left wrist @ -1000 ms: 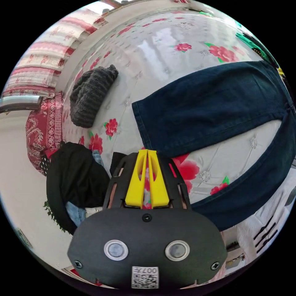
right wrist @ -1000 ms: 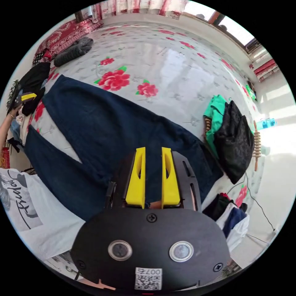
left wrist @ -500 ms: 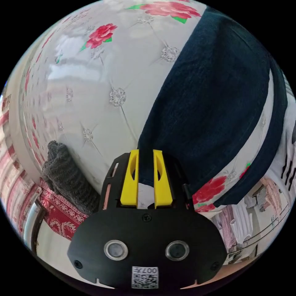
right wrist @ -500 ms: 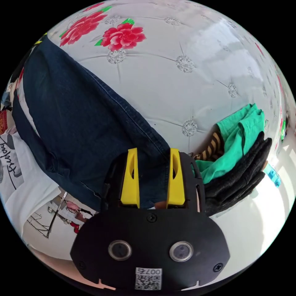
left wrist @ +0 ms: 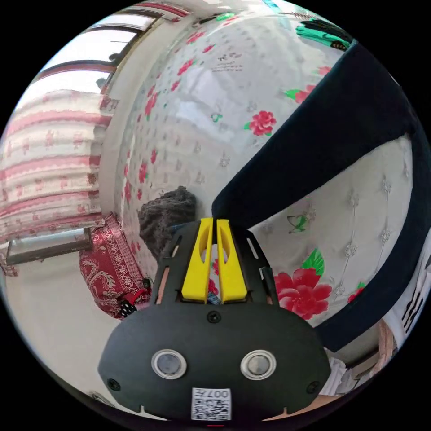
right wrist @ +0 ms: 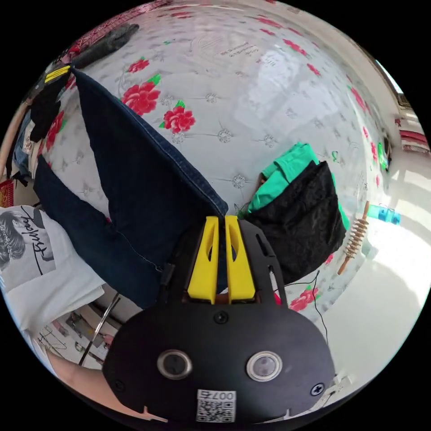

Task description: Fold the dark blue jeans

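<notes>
White tufted bedding (left wrist: 211, 112) printed with red flowers spread across both views, and the dark blue jeans (left wrist: 341, 130) lay on it with part of the cloth lifted. In the left gripper view, the left gripper (left wrist: 213, 222) had its yellow jaws drawn nearly together at the hem corner of one trouser leg, which rose from the tips and ran away toward the upper right; whether cloth sat between the jaws could not be told from this angle. The other leg curved along the right edge of that view, lying on the bedding. In the right gripper view, the right gripper (right wrist: 222, 219) had its jaws pressed narrowly on the waist corner of the jeans (right wrist: 134, 179), denim showing in the slit between them, and the lifted leg stretched from there to the upper left, where the left gripper (right wrist: 57, 73) appeared as a small yellow and black shape at its far end. The left gripper view showed a grey knitted garment (left wrist: 166, 215) just behind its jaws, a red patterned cushion (left wrist: 107, 269) and striped curtains (left wrist: 49, 161). The right gripper view showed a green garment (right wrist: 287, 168) with a black garment (right wrist: 301, 220) lying over it beside the jaws, a wooden roller (right wrist: 354, 235), and a white printed shirt (right wrist: 36, 256) on the person.
</notes>
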